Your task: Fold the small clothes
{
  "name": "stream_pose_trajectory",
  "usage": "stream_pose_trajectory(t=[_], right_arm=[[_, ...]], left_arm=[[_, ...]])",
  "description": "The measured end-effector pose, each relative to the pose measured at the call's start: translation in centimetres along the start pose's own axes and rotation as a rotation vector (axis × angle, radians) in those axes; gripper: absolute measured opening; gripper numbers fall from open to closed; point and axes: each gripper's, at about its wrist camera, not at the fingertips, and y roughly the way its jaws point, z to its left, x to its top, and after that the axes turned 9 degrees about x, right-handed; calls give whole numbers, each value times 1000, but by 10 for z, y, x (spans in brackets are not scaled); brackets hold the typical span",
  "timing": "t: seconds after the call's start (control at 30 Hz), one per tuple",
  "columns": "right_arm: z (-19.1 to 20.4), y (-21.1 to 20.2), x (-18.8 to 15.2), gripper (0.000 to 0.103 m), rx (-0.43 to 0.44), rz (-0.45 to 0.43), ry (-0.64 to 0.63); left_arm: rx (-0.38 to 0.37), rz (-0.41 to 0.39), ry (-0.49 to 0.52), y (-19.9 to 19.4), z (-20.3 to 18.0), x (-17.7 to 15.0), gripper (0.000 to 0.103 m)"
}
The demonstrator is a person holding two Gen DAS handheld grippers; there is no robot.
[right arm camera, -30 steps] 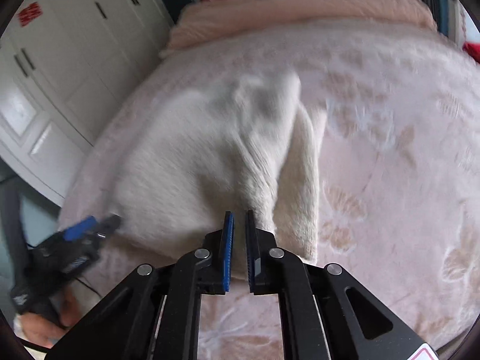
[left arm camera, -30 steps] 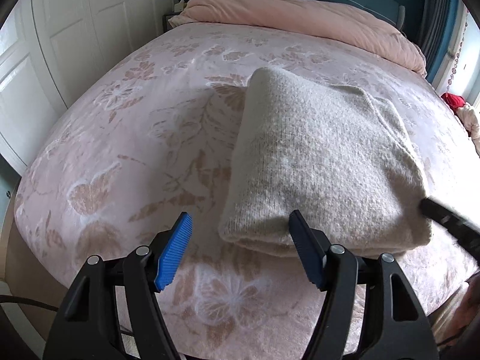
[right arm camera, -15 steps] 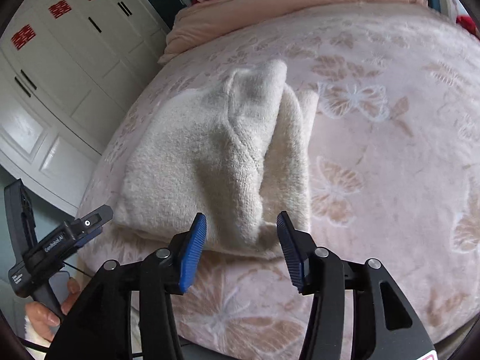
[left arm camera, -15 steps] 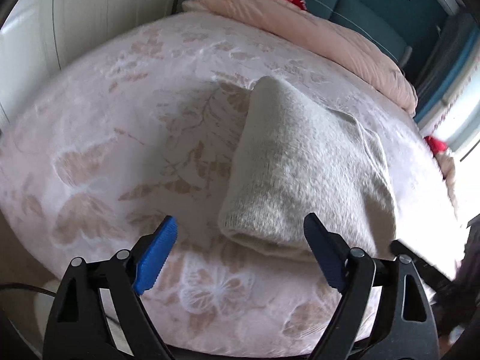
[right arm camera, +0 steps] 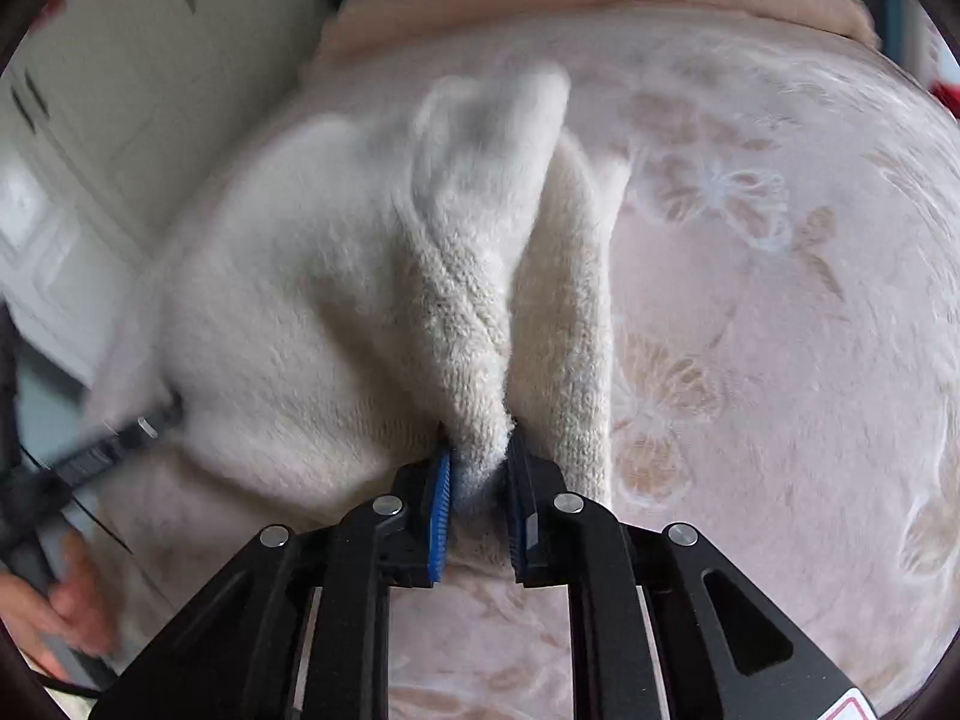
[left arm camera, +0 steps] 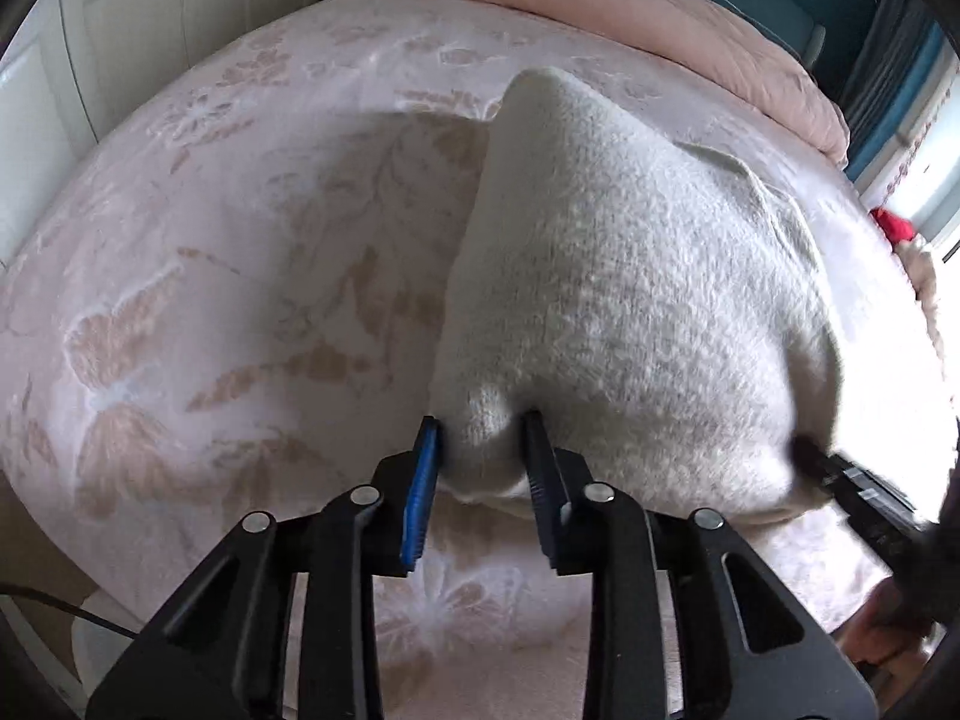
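A folded cream knit garment [left arm camera: 630, 300] lies on a pink floral bedspread [left arm camera: 240, 276]. My left gripper [left arm camera: 480, 450] is shut on the garment's near left corner, with fabric bunched between its blue pads. In the right wrist view my right gripper [right arm camera: 477, 468] is shut on the near right corner of the same garment [right arm camera: 336, 312], pinching a thick fold. Each gripper shows in the other's view: the right one at the right edge [left arm camera: 852, 486], the left one at the left edge [right arm camera: 108, 450].
A rolled pink duvet [left arm camera: 630, 12] lies across the head of the bed. White wardrobe doors [right arm camera: 120, 90] stand to the left. A red item [left arm camera: 894, 228] lies at the bed's right edge. The bed's near edge is just below the grippers.
Both grippers were open half a second ago. They have moved in and closed on the garment's near corners, and the near edge is lifted and bunched.
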Motion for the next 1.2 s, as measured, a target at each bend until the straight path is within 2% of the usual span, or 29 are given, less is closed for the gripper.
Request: stream_pose_trajectory(t=[0.17,0.2,0.3,0.33,0.37,0.43,0.53,0.6,0.63,0.67,0.87,0.97,1.2], right_arm=[[38,-57,9,15,0,-156,-72],[42,-57,8,15,0,-150,-92],[34,-11,-2,11,-67,10,-126],[25,6,-6,5,-66,61,-108],[20,9,-8,5,-35,65,-70],[27,-13,-1,7,1,1,-31],[43,-36,5,8,-4,-62,-75],[36,-20,2,7,-46,-14,-82],[31,-4,2,1,-75,26,-86],[26,5,-1,0,-66,45,-77],[45,-50,4,5,13,-69,-51],[49,-73,-5,6,-7,-107,-54],[34,-89,-21,7,-34,-114,-24]], left_arm=[[1,-18,16,-17,4,-2,30],[8,-13,19,-15,3,-4,30],[46,-6,40,-9,-3,-5,31],[50,-6,43,-9,-4,-6,31],[55,2,46,-10,-5,-5,31],[47,-4,47,-17,-4,-4,31],[41,-26,58,-25,-4,-5,34],[66,-16,66,-20,-9,-6,34],[72,-10,65,-19,-11,-5,34],[67,-8,55,-22,-14,-5,34],[85,-78,91,-56,-26,-6,34],[85,-90,103,-68,-33,-8,34],[97,-135,158,-89,-50,-14,35]])
